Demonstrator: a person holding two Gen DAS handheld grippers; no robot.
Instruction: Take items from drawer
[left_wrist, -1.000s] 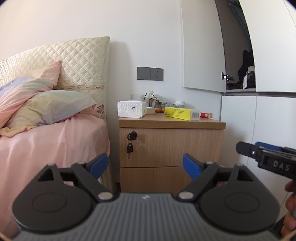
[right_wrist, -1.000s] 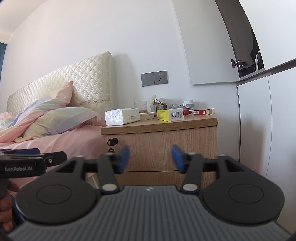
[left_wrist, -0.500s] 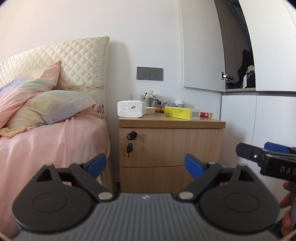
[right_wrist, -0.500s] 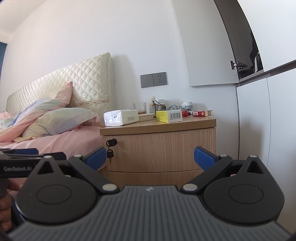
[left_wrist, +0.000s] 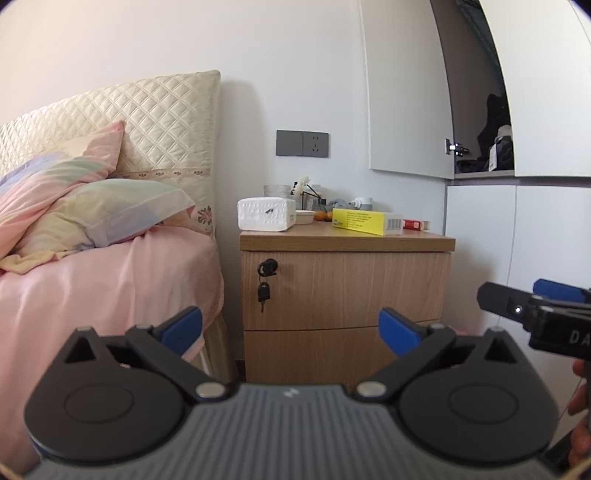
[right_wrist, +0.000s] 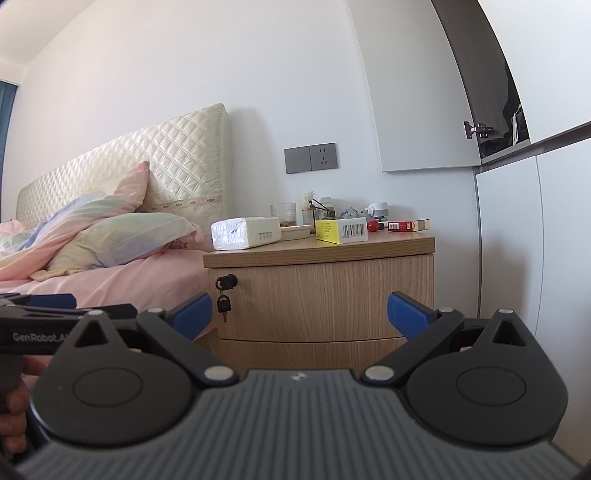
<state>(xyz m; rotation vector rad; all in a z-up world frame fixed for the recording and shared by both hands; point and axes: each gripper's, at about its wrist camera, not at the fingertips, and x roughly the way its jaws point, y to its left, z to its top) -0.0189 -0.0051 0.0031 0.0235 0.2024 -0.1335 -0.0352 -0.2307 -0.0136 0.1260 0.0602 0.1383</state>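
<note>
Drawer (left_wrist: 345, 291): light wood, closed, key (left_wrist: 264, 293) hanging at its 9 o'clock edge.
Left gripper (left_wrist: 290, 328): wide apart, empty.
Right gripper (right_wrist: 300, 314): wide apart, empty.
Hidden: drawer contents.

Left gripper (left_wrist: 290, 328) and right gripper (right_wrist: 300, 312), both spread wide, empty.

Nightstand (left_wrist: 345, 288) between bed (left_wrist: 107, 280) on left and wardrobe (left_wrist: 517, 240) on right, against wall. Two drawers stacked: upper drawer (left_wrist: 354, 288) above lower drawer (left_wrist: 317, 350). Key (left_wrist: 264, 293) hangs from upper drawer's left corner. On top: tissue pack (left_wrist: 266, 213) left, box (left_wrist: 366, 220) right, glass (left_wrist: 277, 192) behind.
</note>
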